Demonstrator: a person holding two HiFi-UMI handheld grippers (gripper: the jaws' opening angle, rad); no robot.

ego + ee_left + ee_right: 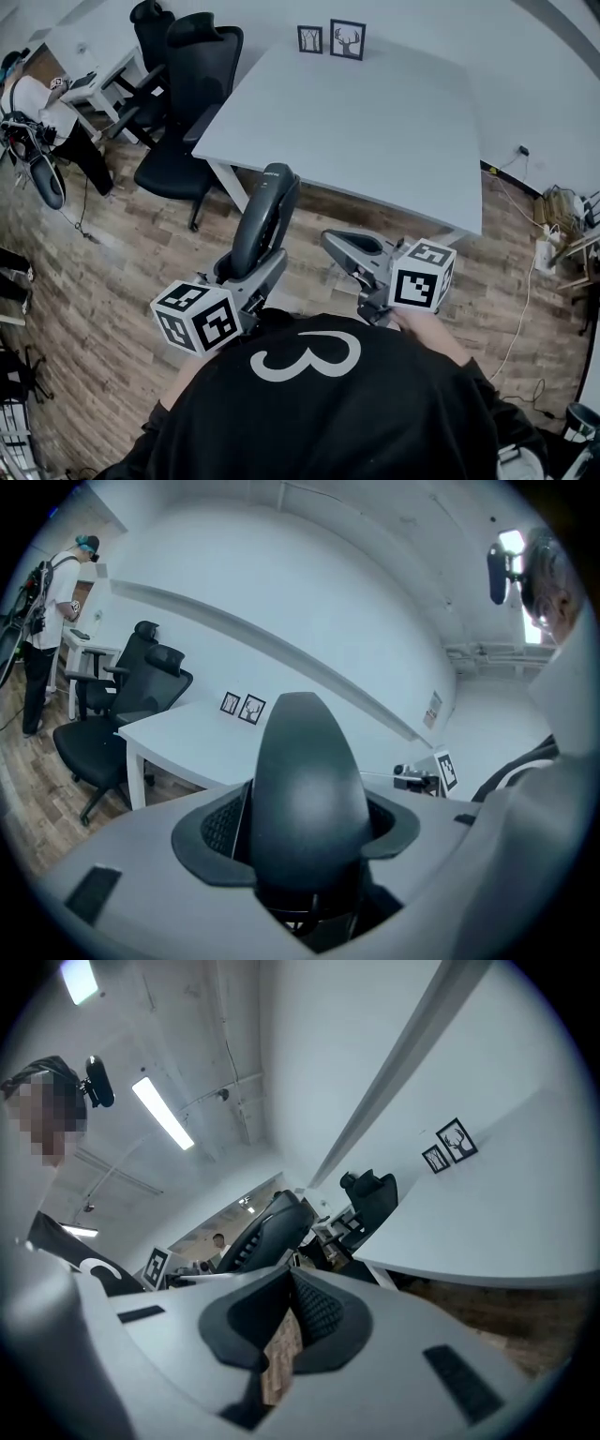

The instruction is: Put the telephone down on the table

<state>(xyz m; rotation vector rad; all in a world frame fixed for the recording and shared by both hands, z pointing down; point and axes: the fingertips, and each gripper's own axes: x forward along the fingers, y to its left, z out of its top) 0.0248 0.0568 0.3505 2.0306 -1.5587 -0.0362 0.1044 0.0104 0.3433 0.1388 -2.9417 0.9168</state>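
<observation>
Short of the desk (375, 103), the left hand-held gripper (253, 267) clamps the telephone (267, 211): carry it over the bare top, lay it flat, then release; right hand-held gripper (333, 242) closed, empty

2 framed pictures (348, 39) — black office chair (204, 70) — wood floor (103, 281)

My black shirt (309, 412) hid both my arms and nearly all of my hands; only a sliver of my right hand (417, 322) showed. The lower end of the telephone (265, 220) was buried between the jaws of my left claw (247, 270). In the left gripper view its dark back covered the pads and part of the table (178, 738). The print near the telephone's top was too small to read, perhaps a brand name.
</observation>
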